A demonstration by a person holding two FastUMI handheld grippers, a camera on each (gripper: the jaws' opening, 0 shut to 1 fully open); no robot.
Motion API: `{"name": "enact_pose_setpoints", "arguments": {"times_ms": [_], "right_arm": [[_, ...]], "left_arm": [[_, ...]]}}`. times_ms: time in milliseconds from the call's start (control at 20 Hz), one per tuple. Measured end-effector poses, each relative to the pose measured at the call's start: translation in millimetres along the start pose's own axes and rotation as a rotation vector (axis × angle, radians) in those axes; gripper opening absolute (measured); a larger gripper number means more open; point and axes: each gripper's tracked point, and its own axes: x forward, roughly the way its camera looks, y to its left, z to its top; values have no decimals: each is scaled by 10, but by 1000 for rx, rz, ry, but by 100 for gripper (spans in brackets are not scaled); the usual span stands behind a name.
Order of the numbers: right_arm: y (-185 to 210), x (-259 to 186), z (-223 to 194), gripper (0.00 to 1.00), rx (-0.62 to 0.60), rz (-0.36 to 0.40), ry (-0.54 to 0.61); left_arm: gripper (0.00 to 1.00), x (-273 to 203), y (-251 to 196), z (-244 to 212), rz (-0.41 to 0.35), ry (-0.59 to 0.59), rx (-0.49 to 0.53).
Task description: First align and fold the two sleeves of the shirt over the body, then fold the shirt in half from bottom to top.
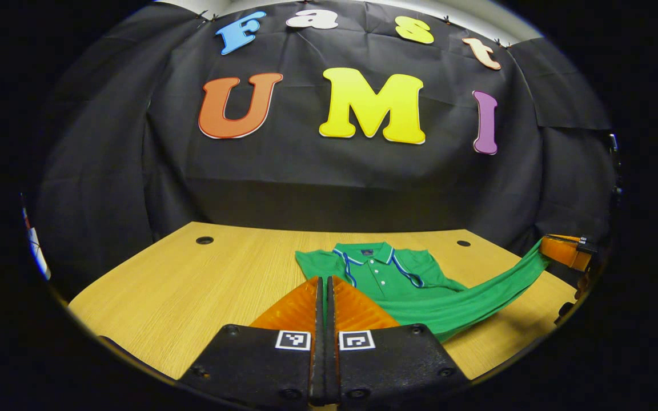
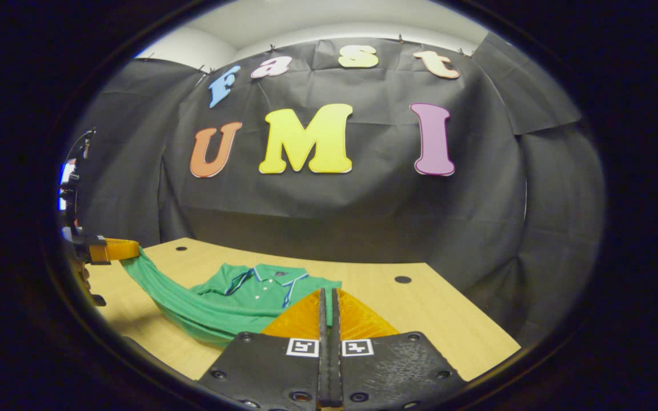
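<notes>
Clamped tight, the left gripper (image 1: 325, 285) pinches the hem of the green shirt (image 1: 383, 273), and the right gripper (image 2: 329, 299) seems to do likewise, its own grip on cloth hard to confirm. Between them the hem hangs lifted over the wooden table (image 1: 192, 285) — likely raised to carry bottom over top. A small collar label is unreadable.

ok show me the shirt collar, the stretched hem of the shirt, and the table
shirt collar (image 1: 370, 251): left gripper view, on the striped collar fold.
stretched hem (image 2: 163, 294): right gripper view, on the taut green band.
table (image 1: 192, 285): left gripper view, bare wood.
</notes>
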Motion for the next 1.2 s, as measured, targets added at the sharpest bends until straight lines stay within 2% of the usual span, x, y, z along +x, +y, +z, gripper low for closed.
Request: {"name": "enact_pose_setpoints", "arguments": {"times_ms": [300,500,850,950,1200], "right_arm": [[-70,1037,401,0,-68,-20,-30],[-118,1873,309,0,-58,-54,-3],[-154,3139,-308,0,-57,-82,114],[-160,3341,-503,0,-42,-78,167],[-155,3496,-728,2,9,-77,216]], "left_arm": [[6,985,218,415,10,-45,-20],[6,1635,356,443,41,-49,77],[6,2799,517,1,68,37,17],[6,3021,575,-221,71,87,-16],[7,3193,642,-657,84,184,17]]}}
